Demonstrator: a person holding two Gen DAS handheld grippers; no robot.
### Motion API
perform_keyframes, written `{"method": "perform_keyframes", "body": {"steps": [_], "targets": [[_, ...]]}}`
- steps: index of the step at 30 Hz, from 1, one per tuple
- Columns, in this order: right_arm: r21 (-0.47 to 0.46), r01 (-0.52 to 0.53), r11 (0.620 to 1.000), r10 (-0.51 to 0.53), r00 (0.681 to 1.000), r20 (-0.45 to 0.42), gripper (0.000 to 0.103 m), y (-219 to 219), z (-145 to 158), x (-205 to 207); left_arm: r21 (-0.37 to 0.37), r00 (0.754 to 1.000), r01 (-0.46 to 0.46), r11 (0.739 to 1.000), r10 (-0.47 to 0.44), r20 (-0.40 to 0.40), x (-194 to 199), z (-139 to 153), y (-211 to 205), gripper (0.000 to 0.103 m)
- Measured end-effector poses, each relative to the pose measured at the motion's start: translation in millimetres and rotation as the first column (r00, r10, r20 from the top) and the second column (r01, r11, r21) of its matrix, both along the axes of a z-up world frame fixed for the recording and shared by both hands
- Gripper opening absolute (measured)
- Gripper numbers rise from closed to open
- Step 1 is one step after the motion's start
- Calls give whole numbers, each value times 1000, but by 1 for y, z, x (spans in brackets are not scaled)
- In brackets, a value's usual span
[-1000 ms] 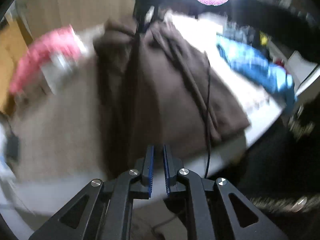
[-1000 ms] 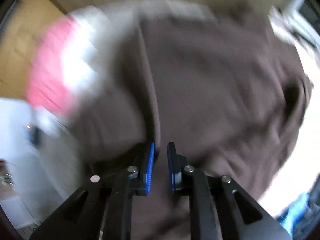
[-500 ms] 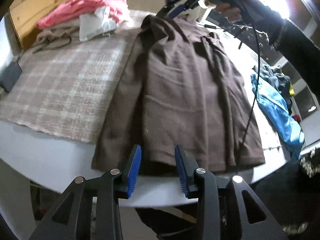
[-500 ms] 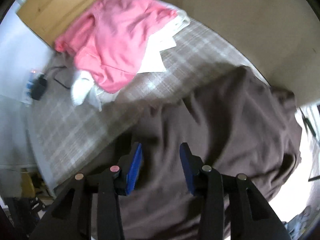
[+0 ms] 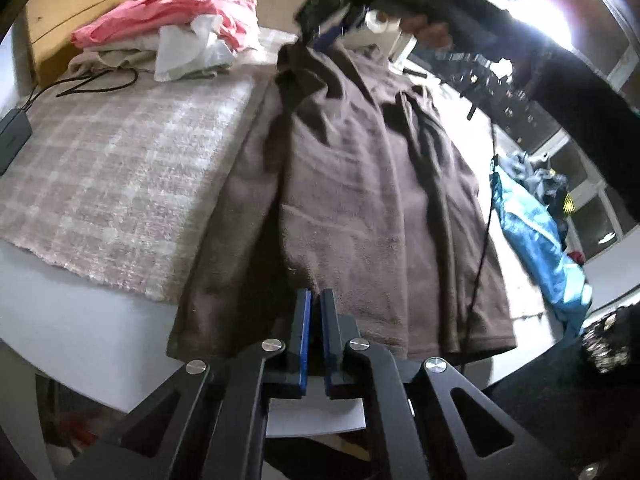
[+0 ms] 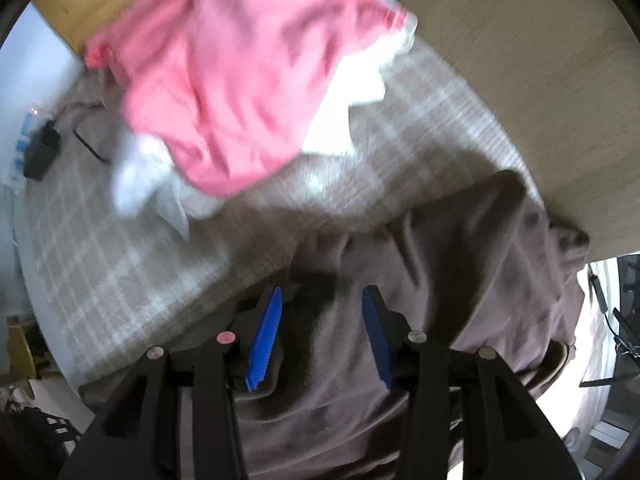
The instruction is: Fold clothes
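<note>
A brown garment [image 5: 360,200] lies spread lengthwise on the table, its hem toward me in the left wrist view. My left gripper [image 5: 315,296] is shut on that hem near its middle, the blue pads almost touching. In the right wrist view the far end of the brown garment [image 6: 440,300] is rumpled. Just above it my right gripper [image 6: 322,312] stands open, with cloth showing between its blue pads but not pinched. A hand [image 5: 428,32] holds that gripper at the garment's far end.
A plaid blanket [image 5: 120,160] covers the table's left half. On it sits a pile with a pink garment [image 5: 168,12] [image 6: 240,80] and white cloth. A blue garment [image 5: 532,240] lies at the right. A black cable [image 5: 484,220] hangs across the brown garment's right side.
My left gripper was open half a second ago and has shut at the hem. My right gripper has opened wider and moved toward the pink pile.
</note>
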State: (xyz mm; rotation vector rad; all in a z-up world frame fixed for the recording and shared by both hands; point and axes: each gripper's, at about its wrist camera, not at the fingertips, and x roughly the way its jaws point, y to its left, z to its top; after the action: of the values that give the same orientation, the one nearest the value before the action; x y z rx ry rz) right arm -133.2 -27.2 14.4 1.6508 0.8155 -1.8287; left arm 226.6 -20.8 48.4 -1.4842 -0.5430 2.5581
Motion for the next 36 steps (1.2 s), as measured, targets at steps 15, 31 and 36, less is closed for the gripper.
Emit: {"method": "perform_keyframes", "body": {"steps": [15,31,36], "targets": [[-171,182,968,-164,980,113,43,40,0,-29,-58,987,-140,989,144,78,17,-5,-50,22],[-295,304,906,-281,952,119,43,97,14,-54,-157,993,17,987,1,118,-5,-15,-34,40],[-339,446,828,-446,891,84,37,152,18,-110,-124,997,-6,992,16,82,-4,-2,-39,40]]}}
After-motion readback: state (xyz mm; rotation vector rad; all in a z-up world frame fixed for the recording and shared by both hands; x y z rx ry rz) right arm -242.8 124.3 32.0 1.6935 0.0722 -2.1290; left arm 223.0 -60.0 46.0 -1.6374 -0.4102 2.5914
